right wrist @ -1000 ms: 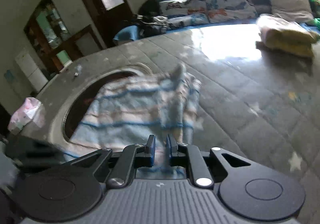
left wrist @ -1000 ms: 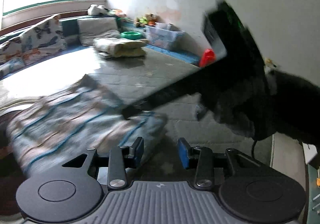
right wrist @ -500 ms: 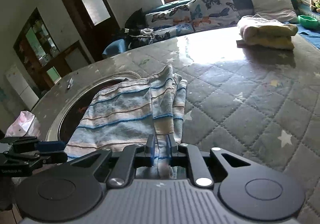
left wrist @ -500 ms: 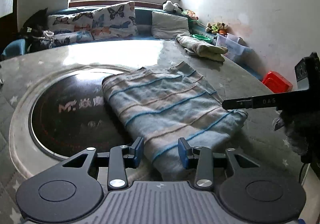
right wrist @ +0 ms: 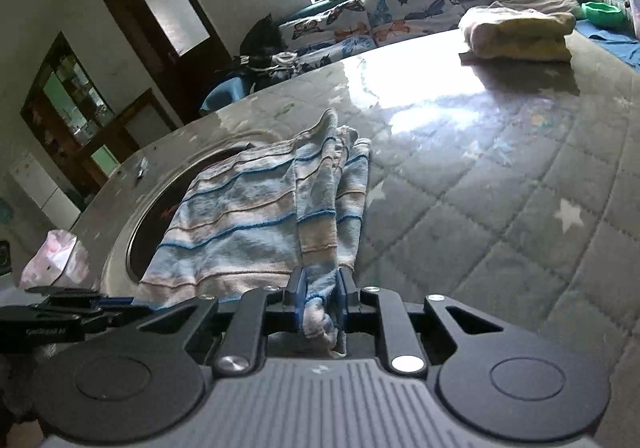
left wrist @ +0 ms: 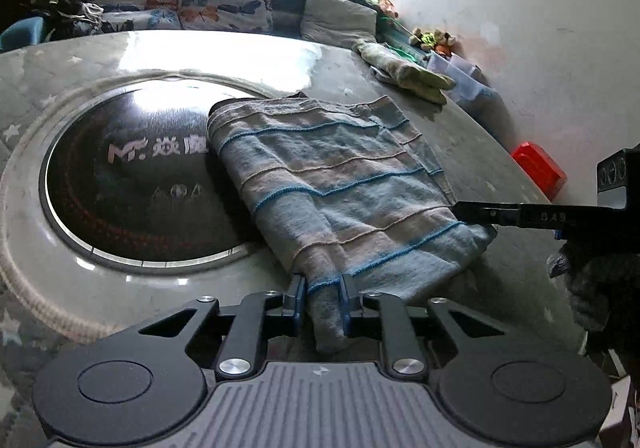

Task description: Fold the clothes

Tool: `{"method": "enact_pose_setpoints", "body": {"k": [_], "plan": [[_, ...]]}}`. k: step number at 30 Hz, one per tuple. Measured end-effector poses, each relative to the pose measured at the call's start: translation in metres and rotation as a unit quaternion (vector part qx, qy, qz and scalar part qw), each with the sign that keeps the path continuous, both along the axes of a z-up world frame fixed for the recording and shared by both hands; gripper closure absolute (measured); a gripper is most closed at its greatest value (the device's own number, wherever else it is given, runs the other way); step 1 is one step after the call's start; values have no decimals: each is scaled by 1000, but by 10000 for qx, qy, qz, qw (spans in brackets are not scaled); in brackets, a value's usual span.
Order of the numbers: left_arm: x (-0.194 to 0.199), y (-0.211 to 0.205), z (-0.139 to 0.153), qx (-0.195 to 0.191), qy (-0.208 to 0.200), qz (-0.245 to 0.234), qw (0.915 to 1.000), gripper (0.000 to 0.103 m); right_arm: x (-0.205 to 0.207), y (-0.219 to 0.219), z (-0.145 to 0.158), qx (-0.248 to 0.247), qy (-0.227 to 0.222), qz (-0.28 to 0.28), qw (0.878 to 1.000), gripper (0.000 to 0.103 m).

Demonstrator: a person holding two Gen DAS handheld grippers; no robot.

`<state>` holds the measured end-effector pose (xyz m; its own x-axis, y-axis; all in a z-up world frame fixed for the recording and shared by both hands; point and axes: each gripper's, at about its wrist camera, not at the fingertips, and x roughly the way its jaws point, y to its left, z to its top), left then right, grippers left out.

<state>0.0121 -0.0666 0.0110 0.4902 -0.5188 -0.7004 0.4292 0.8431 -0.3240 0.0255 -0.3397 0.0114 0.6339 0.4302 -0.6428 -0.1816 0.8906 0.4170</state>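
Since 0.5 s ago, left gripper (left wrist: 322, 298) was closed onto striped garment (left wrist: 340, 184) near edge; right gripper (right wrist: 322, 298) kept clenched on adjacent corner. Garment lies on quilted table (right wrist: 500, 208), gripped for next fold.

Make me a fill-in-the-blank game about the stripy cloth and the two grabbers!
1. The striped cloth has thin lines of tan and ____.
2. The left gripper is ____ on the near edge of the cloth.
3. Part of the cloth lies over a big round black ____ set into the table.
4. The right gripper has its fingers closed on the ____.

Missing words: blue; shut; disc; cloth
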Motion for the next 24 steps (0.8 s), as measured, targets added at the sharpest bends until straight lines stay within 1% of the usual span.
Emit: {"method": "enact_pose_setpoints", "body": {"k": [3, 5, 8, 10, 14, 16, 20, 24], "plan": [[-11, 6, 3, 52, 28, -144, 9999, 83, -15, 3, 3, -39, 90, 183, 9998, 87], [-18, 10, 5, 100, 28, -211, 9997, 80, -25, 5, 7, -92, 159, 318, 9993, 85], [-22, 16, 17, 192, -202, -181, 9994, 78, -30, 6, 19, -245, 59, 305, 9992, 80], [-20, 17, 26, 226, -408, -125, 9988, 79, -25, 5, 30, -362, -150, 205, 9990, 80], [-3, 16, 38, 213, -731, 54, 9971, 79, -3, 15, 44, -584, -549, 207, 9966, 80], [11, 11, 39, 240, -828, 143, 9962, 80, 12, 24, 46, -665, -662, 274, 9952, 80], [37, -4, 34, 244, -833, 139, 9961, 80, 41, 43, 41, -925, -734, 421, 9921, 80], [56, -15, 22, 361, -765, 92, 9964, 80, 63, 48, 28, -999, -620, 433, 9921, 80]]}}
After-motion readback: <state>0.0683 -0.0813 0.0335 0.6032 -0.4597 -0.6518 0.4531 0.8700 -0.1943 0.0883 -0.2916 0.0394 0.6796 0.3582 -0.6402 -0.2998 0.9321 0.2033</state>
